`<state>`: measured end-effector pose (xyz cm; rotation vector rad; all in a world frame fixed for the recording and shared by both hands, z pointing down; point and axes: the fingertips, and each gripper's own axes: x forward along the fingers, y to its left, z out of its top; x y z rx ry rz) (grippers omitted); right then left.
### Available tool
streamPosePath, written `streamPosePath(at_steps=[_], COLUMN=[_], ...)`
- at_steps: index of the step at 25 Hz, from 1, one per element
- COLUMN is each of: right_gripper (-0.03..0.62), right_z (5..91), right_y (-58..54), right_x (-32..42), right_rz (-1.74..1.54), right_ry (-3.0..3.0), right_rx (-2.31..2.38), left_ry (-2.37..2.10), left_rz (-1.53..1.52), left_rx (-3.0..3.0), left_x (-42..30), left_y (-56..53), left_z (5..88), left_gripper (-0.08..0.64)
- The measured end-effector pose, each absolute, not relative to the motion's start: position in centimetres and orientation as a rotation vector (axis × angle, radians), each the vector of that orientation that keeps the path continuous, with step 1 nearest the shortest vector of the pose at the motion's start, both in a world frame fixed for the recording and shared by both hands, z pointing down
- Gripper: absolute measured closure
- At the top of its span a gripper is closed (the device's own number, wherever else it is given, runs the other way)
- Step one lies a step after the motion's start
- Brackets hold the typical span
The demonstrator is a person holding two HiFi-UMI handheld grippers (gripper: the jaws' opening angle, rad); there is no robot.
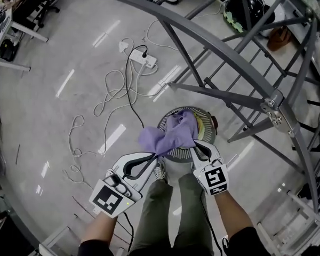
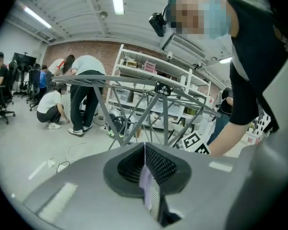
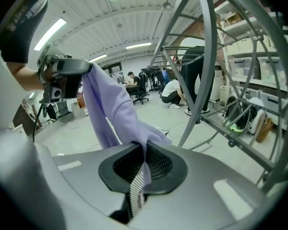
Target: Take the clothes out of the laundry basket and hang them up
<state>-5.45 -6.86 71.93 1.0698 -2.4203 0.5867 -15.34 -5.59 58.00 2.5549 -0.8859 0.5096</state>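
I have both tongs on the same piece: the left gripper (image 1: 156, 156) is pinched tight on one edge of the lilac garment (image 1: 170, 135), with only a thin sliver of cloth showing between its ribbed pads in the left gripper view. The right gripper (image 1: 194, 145) is likewise clamped on another edge, the fabric rising out of its closed jaws and running across to the other tong. The garment hangs bunched between the two grips, clear of the floor and directly above the round laundry basket (image 1: 206, 135), which sits just in front of my feet. Holding it at two separate points makes sense to me, because a one-point grip would leave it dangling in a rope, while two let me pull it out flat before it goes over a bar. The grey drying rack (image 1: 229, 57) stands just beyond the basket and to my right, its curved top rail and cross bars within a short swing of both hands, so I judge the spread-and-drape is the step coming up. Something pale yellow-green shows inside the basket under the cloth, possibly another item, though I can't make it out well from the head view. A power strip (image 1: 144, 60) and loose white cables lie on the floor to the left, well away from where I'm working.
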Motion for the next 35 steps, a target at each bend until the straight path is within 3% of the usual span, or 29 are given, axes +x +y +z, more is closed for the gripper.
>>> streamPosePath(at_steps=[8, 12, 19, 24, 30, 31, 33, 35], right_gripper=[0.578, 0.578, 0.578, 0.578, 0.578, 0.578, 0.578, 0.578], right_z=[61.2, 56.0, 50.6, 48.3, 46.6, 46.4, 46.1, 46.0], right_y=[-5.9, -5.0, -2.8, -1.2, -0.2, -0.1, 0.3, 0.6], right_x=[-4.3, -4.4, -4.8, -6.1, -7.1, -7.3, -7.6, -7.8], right_rz=[0.42, 0.351, 0.307, 0.273, 0.273, 0.27, 0.275, 0.306], right_ry=[-2.485, -2.53, -2.543, -2.571, -2.608, -2.613, -2.625, -2.636], right_rx=[1.181, 1.176, 1.166, 1.147, 1.17, 1.163, 1.149, 1.143], left_ry=[-0.756, -0.719, -0.84, -0.467, -0.36, -0.351, -0.359, -0.374], left_rz=[0.539, 0.513, 0.266, 0.257, 0.141, 0.123, 0.101, 0.109], left_rx=[2.495, 2.45, 2.453, 2.354, 2.189, 2.175, 2.182, 2.229], left_x=[-13.8, -13.9, -16.2, -10.7, -8.9, -9.0, -9.4, -9.7], left_y=[-3.0, -3.1, -8.2, -6.0, -4.0, -3.9, -4.1, -4.4], left_z=[60.0, 58.7, 51.1, 50.0, 49.9, 49.7, 48.9, 48.0], left_gripper=[0.553, 0.42, 0.383, 0.383, 0.385, 0.396, 0.539, 0.546])
